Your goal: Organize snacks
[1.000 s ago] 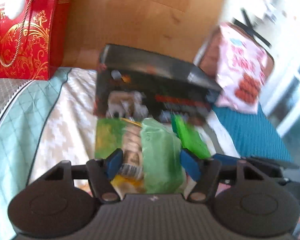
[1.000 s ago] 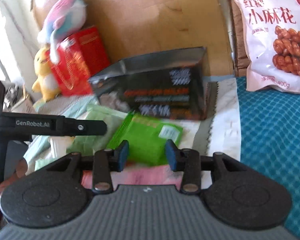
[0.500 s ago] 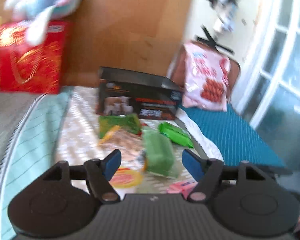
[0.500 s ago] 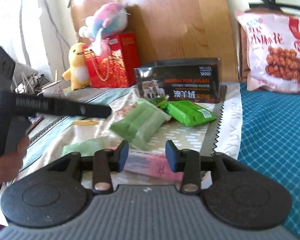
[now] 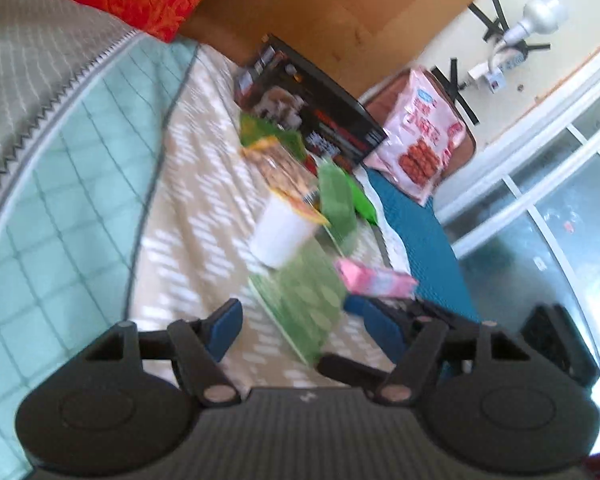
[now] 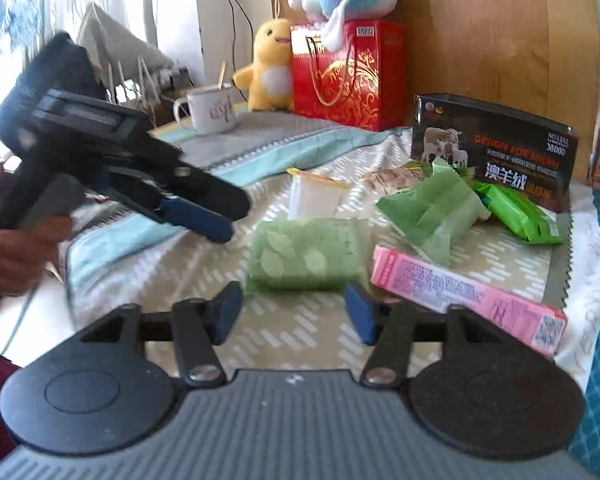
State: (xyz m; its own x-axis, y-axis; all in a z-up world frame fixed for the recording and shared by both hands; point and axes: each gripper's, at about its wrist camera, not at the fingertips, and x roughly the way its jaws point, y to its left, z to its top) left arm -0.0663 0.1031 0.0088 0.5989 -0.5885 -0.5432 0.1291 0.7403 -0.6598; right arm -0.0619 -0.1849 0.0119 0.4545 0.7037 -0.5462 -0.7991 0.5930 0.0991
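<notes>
Snacks lie on a patterned cloth. In the right wrist view, near to far, are a leaf-print green packet [image 6: 306, 258], a long pink box [image 6: 460, 296], a pale green packet [image 6: 432, 216], a bright green packet [image 6: 516, 216] and a white cup [image 6: 314, 198]. My right gripper [image 6: 294, 314] hovers just short of the leaf-print packet, its jaws opening with nothing between them. My left gripper [image 6: 220, 228], held by a hand [image 6: 12, 256], hangs to the left of that packet. In the tilted left wrist view the left gripper [image 5: 302, 326] is open, and the leaf-print packet [image 5: 304, 300] shows between its fingers, untouched.
A black box [image 6: 496, 152] stands behind the snacks. Further back are a red gift bag [image 6: 348, 76], a yellow plush toy [image 6: 268, 66] and a white mug [image 6: 210, 110]. A large pink snack bag [image 5: 420, 152] leans at the back, above a teal cover [image 5: 420, 240].
Both grippers have drawn back from the black box, so more snacks show in front. The left view has rolled sideways. The right jaws stand wider than before.
</notes>
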